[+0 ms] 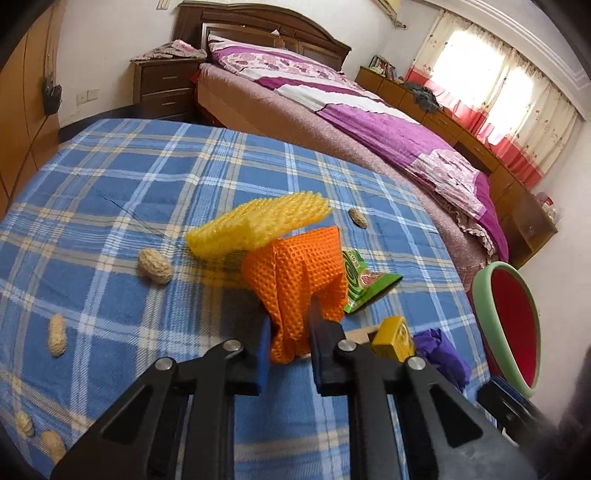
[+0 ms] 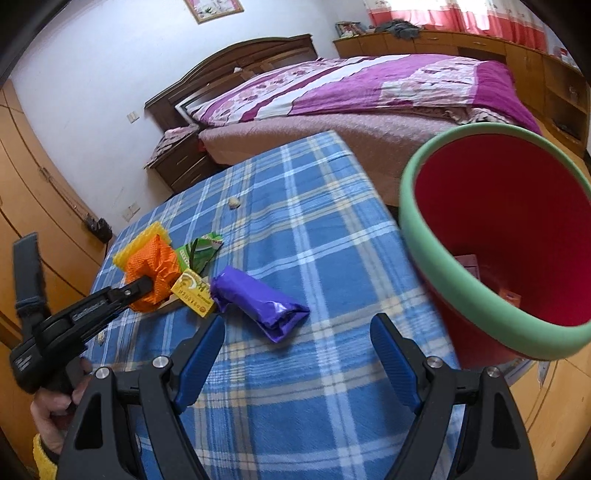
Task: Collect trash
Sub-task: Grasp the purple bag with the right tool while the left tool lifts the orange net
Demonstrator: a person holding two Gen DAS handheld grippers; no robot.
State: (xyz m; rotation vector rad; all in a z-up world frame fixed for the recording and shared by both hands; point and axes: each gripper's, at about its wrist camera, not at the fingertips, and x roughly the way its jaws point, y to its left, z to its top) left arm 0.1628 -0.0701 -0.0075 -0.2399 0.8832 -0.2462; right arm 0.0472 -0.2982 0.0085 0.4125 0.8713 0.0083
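Left hand-held gripper (image 1: 288, 325) is clenching orange foam net (image 1: 299, 280); red bin (image 2: 509, 236) is waiting far right, nearer the released right hand-held gripper (image 2: 299, 332).

You've got a blue plaid cloth (image 1: 147, 177) covering the work surface. Behind it stands a bed (image 1: 295, 110) with a purple floral quilt (image 1: 388, 125) and a dark wooden headboard (image 1: 258, 26). A nightstand (image 1: 166, 88) sits beside the bed, with folded fabric on top. Low wooden cabinets (image 1: 461, 122) run under the window, red-and-cream curtains (image 1: 498, 81) above them. A framed picture (image 2: 214, 9) hangs on the wall, and wardrobe doors (image 2: 26, 177) line the left side.
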